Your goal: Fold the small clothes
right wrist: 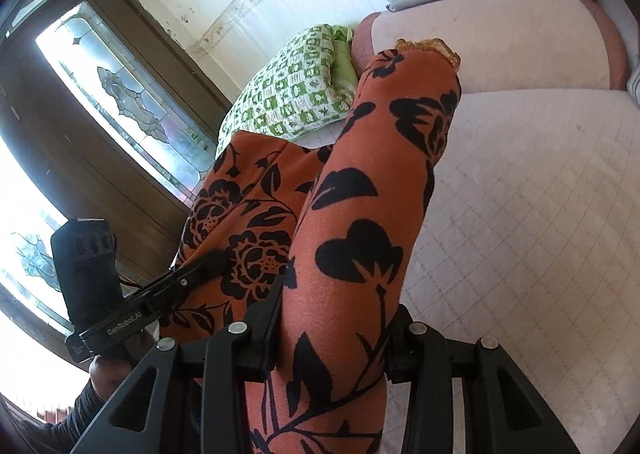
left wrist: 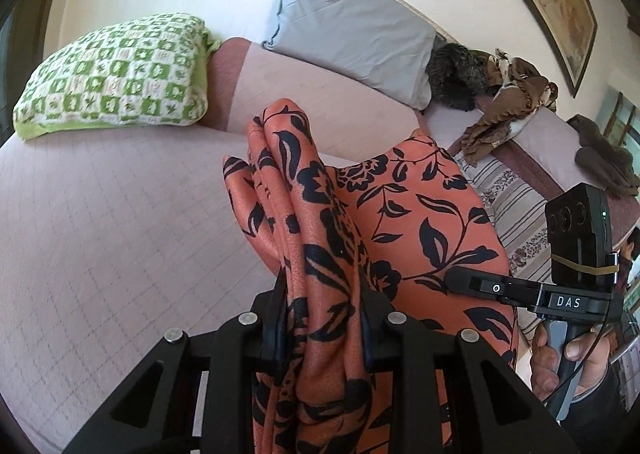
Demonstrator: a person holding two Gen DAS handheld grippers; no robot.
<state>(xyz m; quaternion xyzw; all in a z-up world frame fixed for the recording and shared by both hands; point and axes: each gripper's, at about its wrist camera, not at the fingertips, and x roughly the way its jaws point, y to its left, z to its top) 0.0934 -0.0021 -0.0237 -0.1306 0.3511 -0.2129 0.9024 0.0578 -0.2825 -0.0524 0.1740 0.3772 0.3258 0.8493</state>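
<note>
Above the bed (left wrist: pixel 100 234), left claw (left wrist: pixel 322 318) and right claw (right wrist: pixel 334 330) each clamped on orange floral garment (left wrist: pixel 420 221)

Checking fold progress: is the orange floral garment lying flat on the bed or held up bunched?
Held up, bunched. The orange floral garment is gathered in folds, clamped by the left gripper and right gripper, above the bed.
</note>
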